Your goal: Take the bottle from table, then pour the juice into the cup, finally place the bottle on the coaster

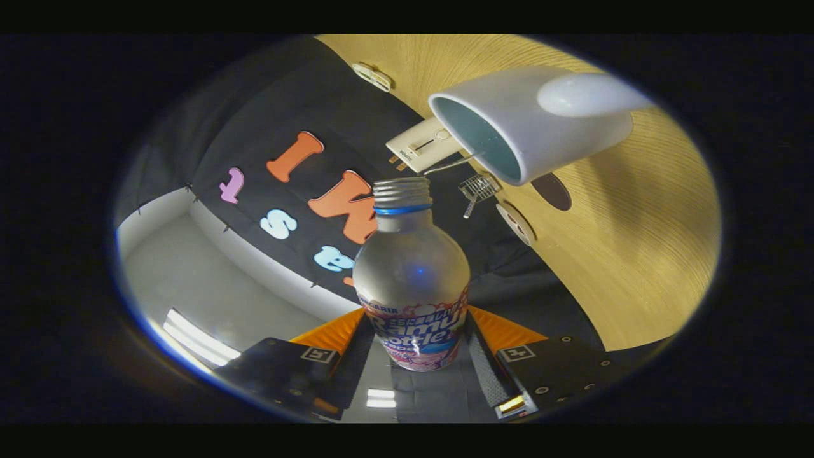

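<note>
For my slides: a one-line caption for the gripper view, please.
Tool shut on the clear uncapped plastic bottle, tilted toward the white ceramic cup on the wooden table.

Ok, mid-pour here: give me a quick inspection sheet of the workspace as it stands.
Surface: wooden table, seen tilted.
Job's things: bottle uncapped, neck aimed toward the white cup; no juice stream visible. Dark round coaster beside the cup.
Clutter: white flat device, small wire basket, two round discs.
Grippers: gripper, both fingers pressing the bottle's labelled body.
Cables: nothing seen.
Surroundings: black cloth wall, ceiling lights.
</note>
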A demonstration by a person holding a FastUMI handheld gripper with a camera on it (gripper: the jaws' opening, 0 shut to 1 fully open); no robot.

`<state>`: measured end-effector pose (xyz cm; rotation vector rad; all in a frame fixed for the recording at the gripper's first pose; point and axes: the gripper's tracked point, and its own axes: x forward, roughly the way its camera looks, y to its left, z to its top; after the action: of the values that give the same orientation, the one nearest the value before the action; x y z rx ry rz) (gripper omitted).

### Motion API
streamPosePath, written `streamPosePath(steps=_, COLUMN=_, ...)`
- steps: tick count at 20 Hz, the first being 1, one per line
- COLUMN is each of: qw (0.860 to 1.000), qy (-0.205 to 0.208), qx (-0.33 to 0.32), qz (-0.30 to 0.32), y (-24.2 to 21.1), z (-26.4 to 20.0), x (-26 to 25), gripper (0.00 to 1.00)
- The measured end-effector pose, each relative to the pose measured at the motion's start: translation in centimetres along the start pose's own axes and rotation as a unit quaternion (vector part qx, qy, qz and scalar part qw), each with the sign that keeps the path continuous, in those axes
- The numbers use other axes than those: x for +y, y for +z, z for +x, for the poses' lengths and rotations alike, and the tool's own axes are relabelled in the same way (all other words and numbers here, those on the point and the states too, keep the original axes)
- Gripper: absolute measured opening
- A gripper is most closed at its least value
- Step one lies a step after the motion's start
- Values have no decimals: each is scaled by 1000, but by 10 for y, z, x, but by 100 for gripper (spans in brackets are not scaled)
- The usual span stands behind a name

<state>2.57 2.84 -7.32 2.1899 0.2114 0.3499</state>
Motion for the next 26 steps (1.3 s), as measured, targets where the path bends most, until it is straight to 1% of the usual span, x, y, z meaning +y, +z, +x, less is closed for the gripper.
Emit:
streamPosePath(steps=4, qw=1000, qy=-1, qx=-2, qz=-3, y=1, z=0, x=0, gripper=77)
streamPosePath(steps=7, qw=1000, qy=-19, qx=0, qz=-15, y=0, z=4, x=-13, gripper=77)
streamPosePath(steps=12, qw=999, qy=-30, qx=1, qz=-26, y=0, z=5, x=-19, gripper=77)
streamPosePath(steps=14, qw=999, qy=-41, qx=3, qz=-34, y=2, z=5, x=-25, gripper=77)
streamPosePath(steps=17, qw=996, qy=-58, qx=-6, qz=-63, y=10, z=4, x=-32, gripper=77)
streamPosePath(steps=20, qw=990, qy=-86, qx=-14, qz=-107, y=17, z=2, x=-41, gripper=77)
streamPosePath(steps=23, qw=985, qy=-93, qx=-18, qz=-144, y=20, z=0, x=-40, gripper=77)
streamPosePath(steps=24, qw=982, qy=-99, qx=-19, qz=-160, y=20, z=-1, x=-40, gripper=77)
streamPosePath(steps=26, qw=971, qy=-119, qx=-27, qz=-205, y=23, z=-1, x=-43, gripper=77)
